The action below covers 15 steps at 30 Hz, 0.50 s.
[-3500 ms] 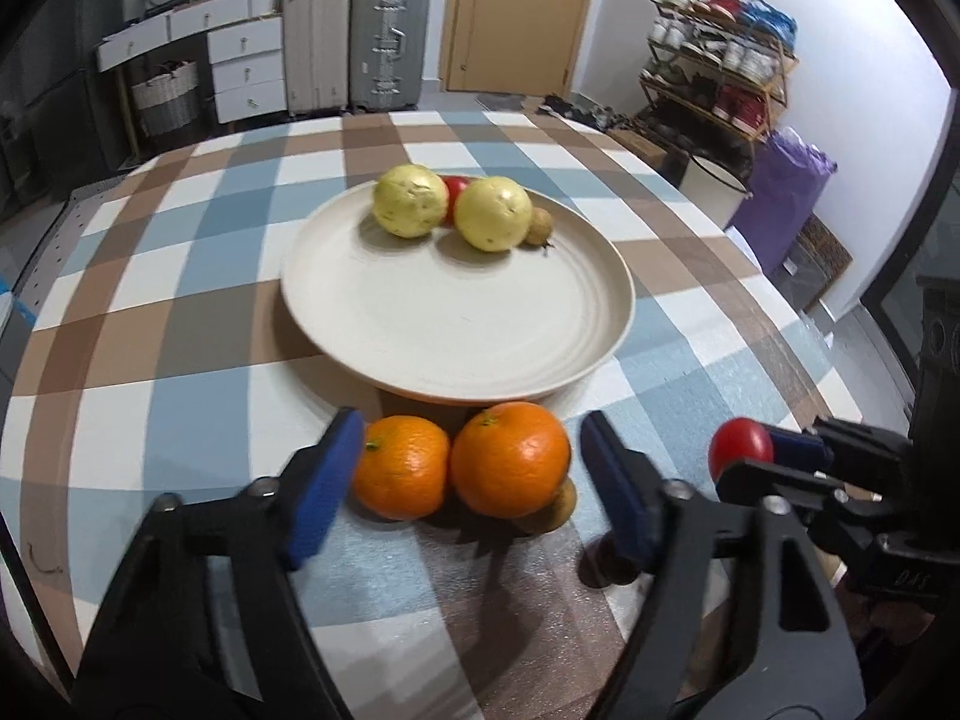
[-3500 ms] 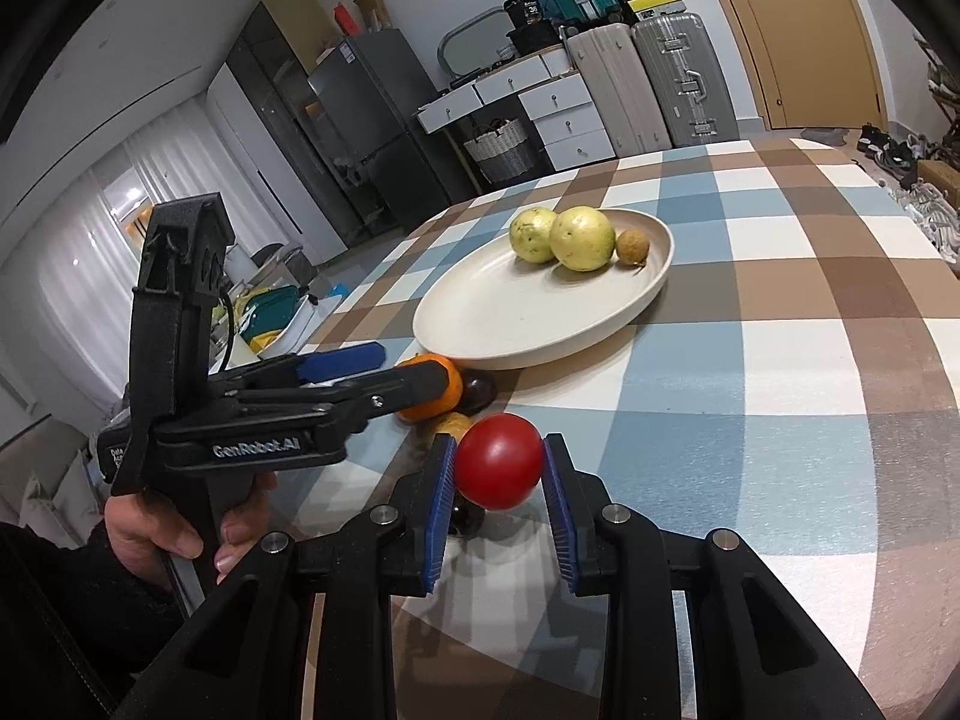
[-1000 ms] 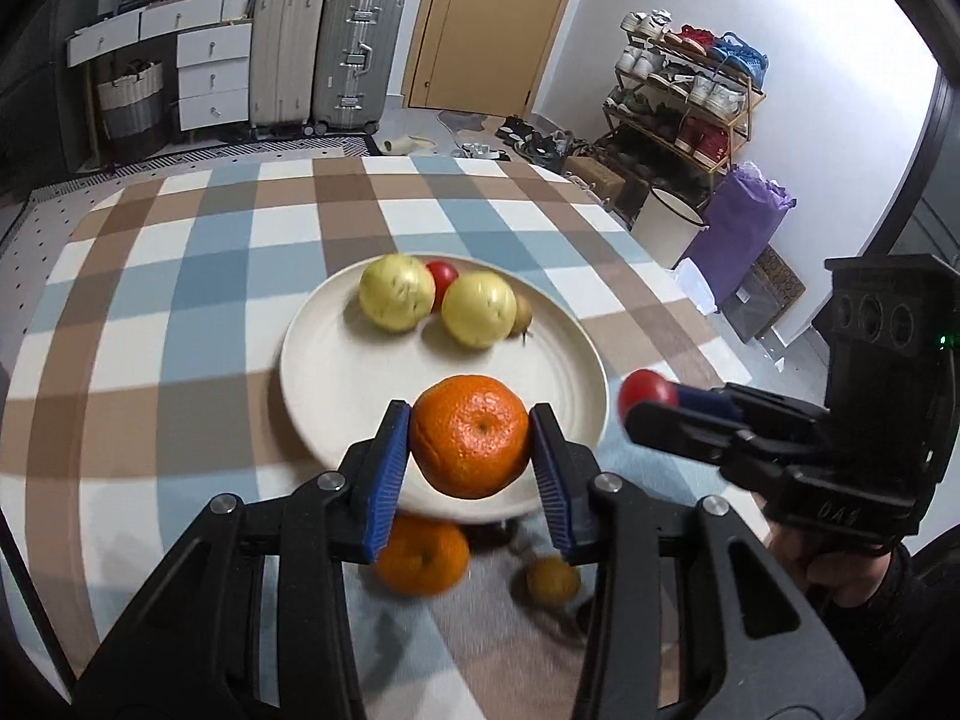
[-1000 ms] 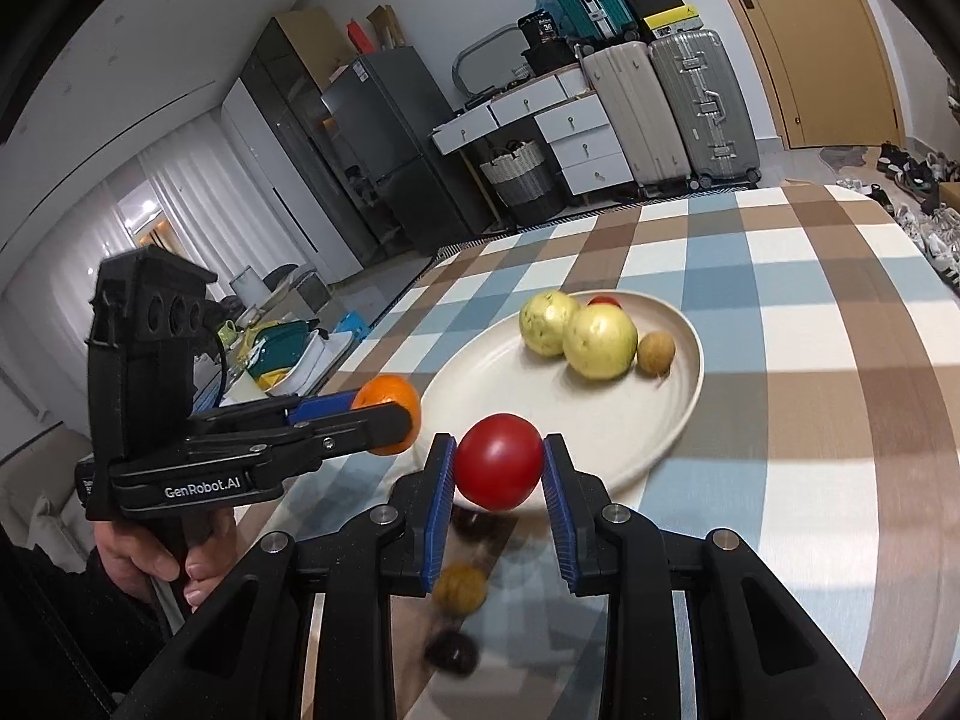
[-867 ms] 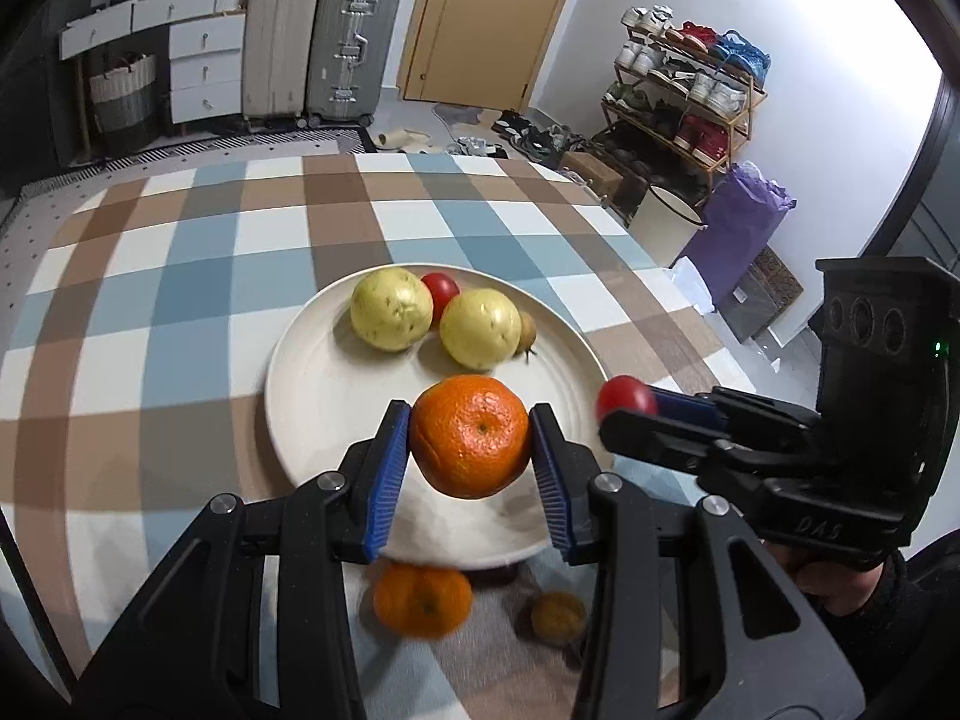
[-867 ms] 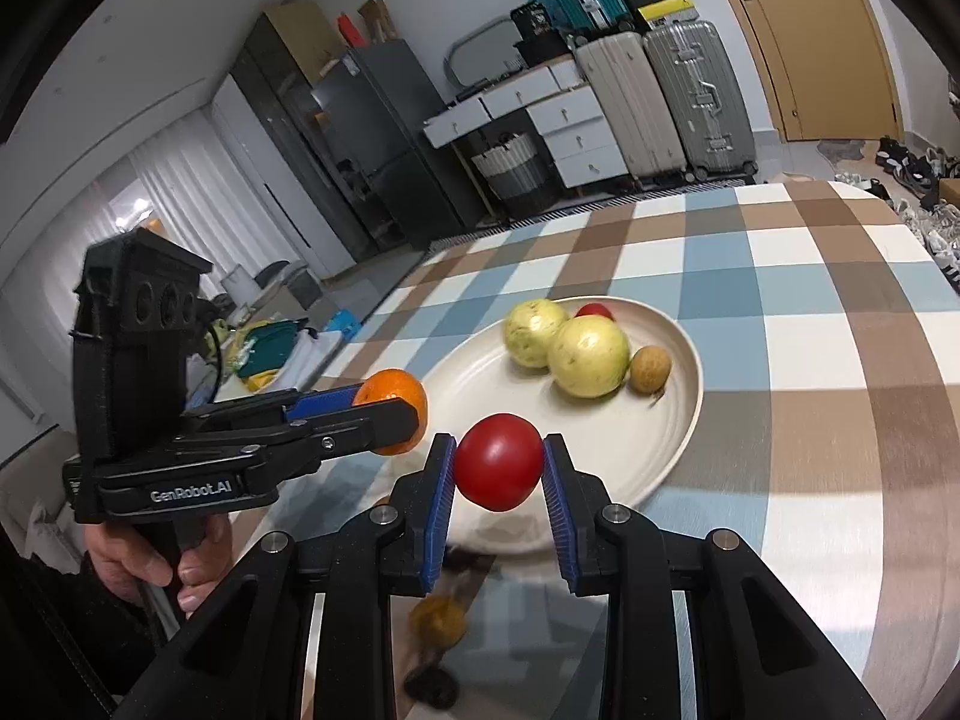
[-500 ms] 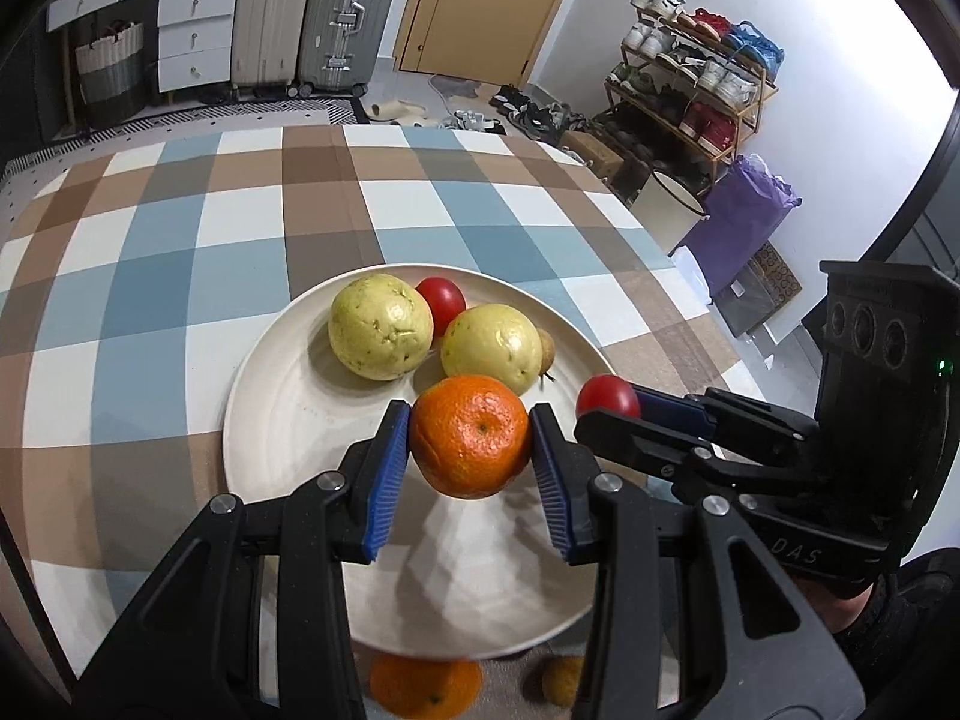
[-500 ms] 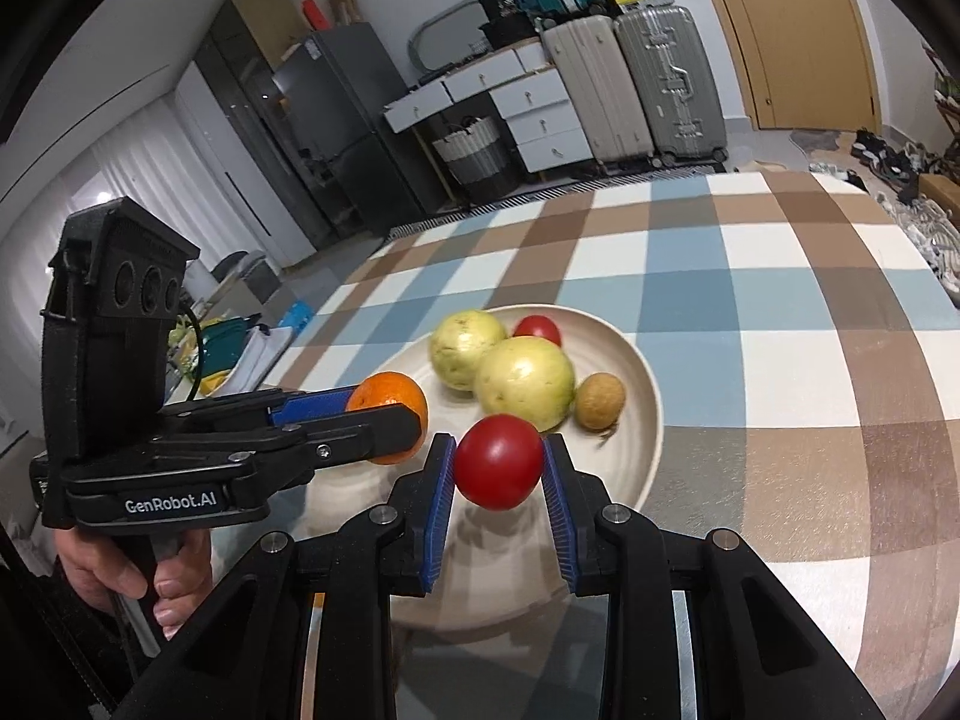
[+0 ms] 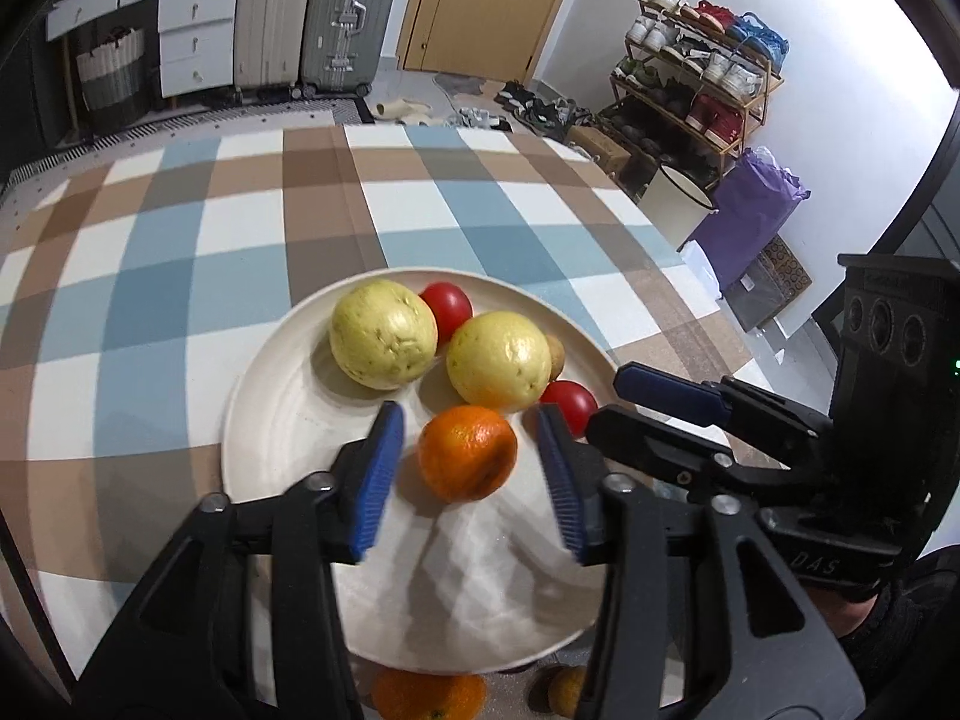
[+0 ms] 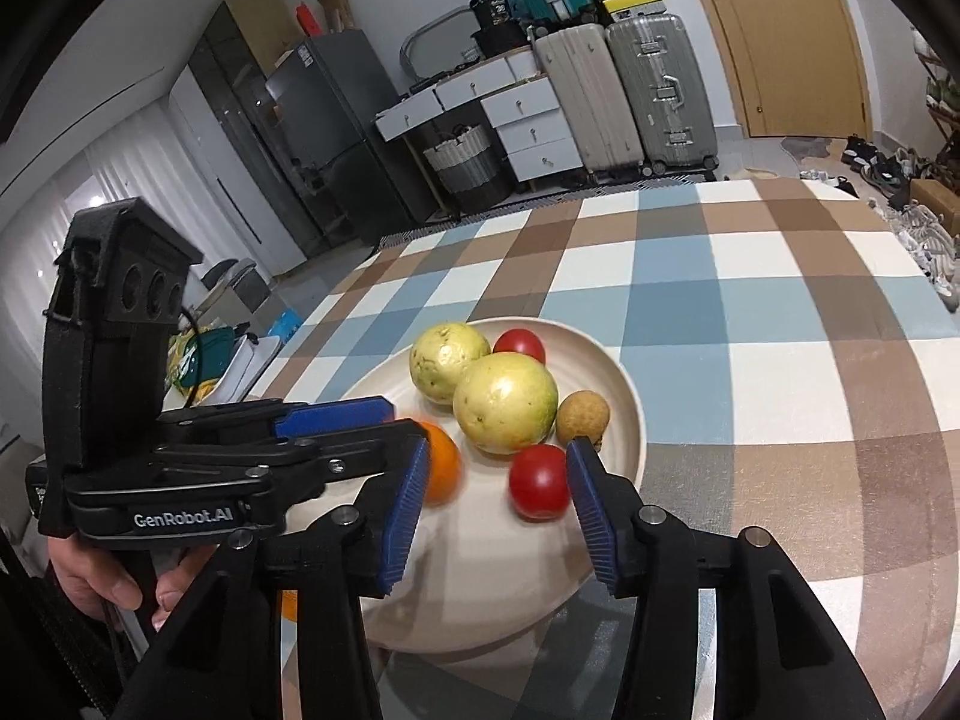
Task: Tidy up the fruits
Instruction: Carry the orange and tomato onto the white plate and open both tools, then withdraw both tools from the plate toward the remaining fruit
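A cream plate (image 9: 282, 420) (image 10: 624, 384) sits on the checked tablecloth. It holds two yellow-green guavas (image 9: 384, 343) (image 10: 505, 403), a red tomato (image 9: 445, 307) at the back and a small brown longan (image 10: 582, 417). My left gripper (image 9: 468, 468) is open, with an orange (image 9: 468, 461) lying free between its fingers on the plate. My right gripper (image 10: 498, 498) is open, with a second red tomato (image 10: 539, 482) (image 9: 570, 403) free between its fingers on the plate.
Another orange (image 9: 427, 693) and a small brown fruit (image 9: 564, 687) lie on the cloth just in front of the plate. Suitcases (image 9: 312, 18), drawers and a shoe rack (image 9: 696, 72) stand beyond the table.
Both grippers moved forward over the plate and opened. The orange and the red tomato left their jaws and now rest on the plate.
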Each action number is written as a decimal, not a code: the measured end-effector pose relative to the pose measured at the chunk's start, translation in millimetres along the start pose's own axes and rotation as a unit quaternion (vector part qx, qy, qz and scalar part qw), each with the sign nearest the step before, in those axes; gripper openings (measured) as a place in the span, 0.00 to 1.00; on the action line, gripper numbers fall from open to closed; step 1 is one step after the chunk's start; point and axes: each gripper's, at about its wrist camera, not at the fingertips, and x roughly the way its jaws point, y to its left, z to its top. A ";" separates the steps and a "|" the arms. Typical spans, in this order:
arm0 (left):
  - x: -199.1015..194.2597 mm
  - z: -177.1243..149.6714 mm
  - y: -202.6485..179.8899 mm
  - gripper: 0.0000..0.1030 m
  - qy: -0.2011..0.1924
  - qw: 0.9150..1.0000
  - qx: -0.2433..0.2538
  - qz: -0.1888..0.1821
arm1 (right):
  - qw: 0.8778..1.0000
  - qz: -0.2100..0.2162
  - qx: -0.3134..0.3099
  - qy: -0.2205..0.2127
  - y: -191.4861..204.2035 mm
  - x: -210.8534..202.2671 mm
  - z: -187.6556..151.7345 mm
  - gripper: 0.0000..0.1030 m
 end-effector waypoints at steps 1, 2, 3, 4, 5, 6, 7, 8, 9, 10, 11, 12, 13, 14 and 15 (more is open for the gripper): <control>-4.6 -0.1 -0.5 0.52 -0.005 1.000 0.001 0.002 | 1.000 0.002 0.004 -0.002 -0.9 -1.8 0.3 0.47; -7.8 -0.1 -0.7 0.53 -0.008 1.000 0.001 0.003 | 1.000 0.002 0.006 -0.003 -1.5 -2.7 0.7 0.47; -11.6 -0.3 -0.6 0.53 -0.011 1.000 0.001 0.005 | 1.000 0.002 0.007 -0.006 -1.2 -5.2 0.5 0.47; -15.6 -0.8 -1.0 0.54 -0.014 1.000 0.002 0.007 | 1.000 0.001 0.008 -0.010 -0.5 -8.5 0.2 0.47; -19.6 -1.7 -1.6 0.54 -0.017 1.000 0.003 0.011 | 1.000 0.000 0.008 -0.013 0.7 -11.3 0.1 0.47; -23.5 -2.8 -2.2 0.54 -0.019 1.000 0.003 0.014 | 1.000 0.001 0.007 -0.015 1.9 -14.3 -0.2 0.47; -27.1 -4.2 -2.9 0.54 -0.021 1.000 0.004 0.016 | 1.000 0.002 0.007 -0.017 3.3 -17.9 -0.8 0.47; -30.7 -5.8 -3.7 0.55 -0.023 1.000 0.005 0.017 | 1.000 0.002 0.007 -0.019 4.7 -20.5 -1.1 0.47; -35.3 -7.9 -5.2 0.55 -0.026 0.999 0.006 0.020 | 1.000 0.001 0.006 -0.021 6.0 -23.0 -1.5 0.47; -38.7 -9.6 -6.4 0.55 -0.029 0.999 0.007 0.021 | 1.000 0.001 0.004 -0.023 8.2 -26.7 -2.4 0.47; -42.7 -11.6 -7.9 0.55 -0.031 0.999 0.008 0.021 | 1.000 0.001 0.003 -0.026 10.3 -29.7 -3.2 0.47; -47.9 -14.0 -9.5 0.55 -0.034 0.999 0.008 0.021 | 1.000 0.001 0.002 -0.027 11.9 -31.9 -3.7 0.47; -51.4 -15.7 -10.9 0.55 -0.036 0.999 0.009 0.024 | 1.000 0.001 0.002 -0.030 14.3 -35.6 -4.9 0.47; -55.0 -17.7 -12.3 0.55 -0.039 0.999 0.010 0.027 | 1.000 0.001 0.002 -0.032 15.9 -38.0 -5.8 0.47; -59.1 -19.9 -14.1 0.57 -0.041 0.999 0.012 0.030 | 0.999 0.002 0.002 -0.034 17.5 -40.7 -6.6 0.47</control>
